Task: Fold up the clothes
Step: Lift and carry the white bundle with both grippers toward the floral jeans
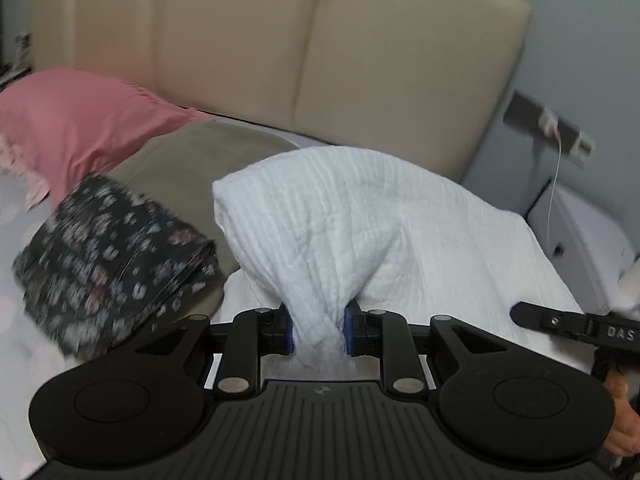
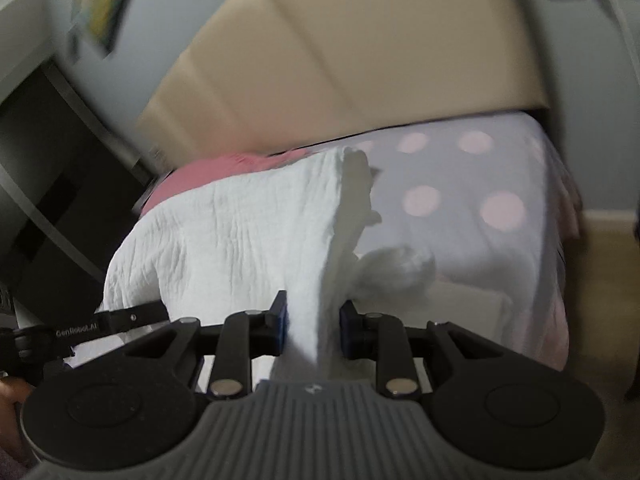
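Left claw (image 1: 319, 330): blue pads clamped on a bunched corner of the white cloth (image 1: 360, 220); fabric fills the gap between the jaws.
Right claw (image 2: 313, 322): also closed on the white cloth, a thick fold pinched between its pads; its black finger shows at the right edge of the left view.
White cloth: crinkled, ribbed weave; held up off the bed by both claws, rising from each grip into a peak and draping away over the bed (image 2: 472, 168). In the right view a loose end hangs just right of the grip.
Bed: pale sheet with pink dots, bare on the right side in the right view.
Folded garment (image 1: 112, 268): dark with a small floral print, lying on the bed left of the white cloth, apart from it.
Olive pillow (image 1: 192, 168): behind the floral garment, partly under it.
Pink pillow (image 1: 76, 124): far left, against the headboard.
Headboard (image 1: 280, 60): beige, padded, across the far side.
Nightstand (image 1: 576, 232): white, far right beside the bed.
Hand (image 1: 622, 424): part visible at the right edge, near.
Blur: both views smeared, the right more so.
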`<state>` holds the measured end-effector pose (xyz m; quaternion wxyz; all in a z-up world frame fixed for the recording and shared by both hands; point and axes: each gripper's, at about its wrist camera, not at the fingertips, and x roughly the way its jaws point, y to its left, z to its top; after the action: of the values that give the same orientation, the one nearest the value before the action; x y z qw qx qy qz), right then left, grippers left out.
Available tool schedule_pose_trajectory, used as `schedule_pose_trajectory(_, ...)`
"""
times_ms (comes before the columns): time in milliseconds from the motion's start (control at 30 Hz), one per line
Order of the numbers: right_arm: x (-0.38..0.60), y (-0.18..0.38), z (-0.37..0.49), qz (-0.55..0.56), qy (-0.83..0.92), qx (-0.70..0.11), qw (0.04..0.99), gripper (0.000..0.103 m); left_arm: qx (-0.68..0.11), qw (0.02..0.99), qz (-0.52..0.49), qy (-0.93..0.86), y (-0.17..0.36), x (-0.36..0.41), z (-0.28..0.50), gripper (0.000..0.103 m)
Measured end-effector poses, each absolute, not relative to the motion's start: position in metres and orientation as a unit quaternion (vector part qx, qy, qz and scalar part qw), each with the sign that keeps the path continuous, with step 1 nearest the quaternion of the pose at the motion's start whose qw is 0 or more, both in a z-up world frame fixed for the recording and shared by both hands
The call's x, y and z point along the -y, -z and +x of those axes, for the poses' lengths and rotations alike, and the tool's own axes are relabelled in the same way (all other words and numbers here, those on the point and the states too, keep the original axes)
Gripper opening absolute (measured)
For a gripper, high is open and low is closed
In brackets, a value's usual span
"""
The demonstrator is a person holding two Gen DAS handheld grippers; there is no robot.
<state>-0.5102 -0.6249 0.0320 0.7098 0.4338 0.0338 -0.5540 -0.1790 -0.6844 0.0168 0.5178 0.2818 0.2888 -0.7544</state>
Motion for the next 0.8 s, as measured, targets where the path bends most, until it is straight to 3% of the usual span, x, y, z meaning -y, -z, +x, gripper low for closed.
schedule_pose_trajectory(300, 0.658, 0.003, -0.512, 0.450, 0.576, -0.075, 0.678, 0.025, -0.335, 0.467, 0.323, 0.752, 0.036, 0.714, -0.191, 0.019)
schedule_pose_trajectory(467, 0.661, 0.034, -0.520, 0.475, 0.589, -0.143, 0.638, 0.025, -0.361, 0.443, 0.334, 0.749, 0.067, 0.712, -0.200, 0.020)
schedule_pose_trajectory(633, 0.658, 0.048, -0.523, 0.487, 0.596, -0.162, 0.617, 0.025, -0.394, 0.460, 0.325, 0.727, 0.092, 0.710, -0.197, 0.031)
schedule_pose_trajectory(800, 0.667, 0.064, -0.520, 0.477, 0.616, -0.190, 0.597, 0.025, -0.411, 0.478, 0.308, 0.712, 0.085, 0.690, -0.178, 0.052)
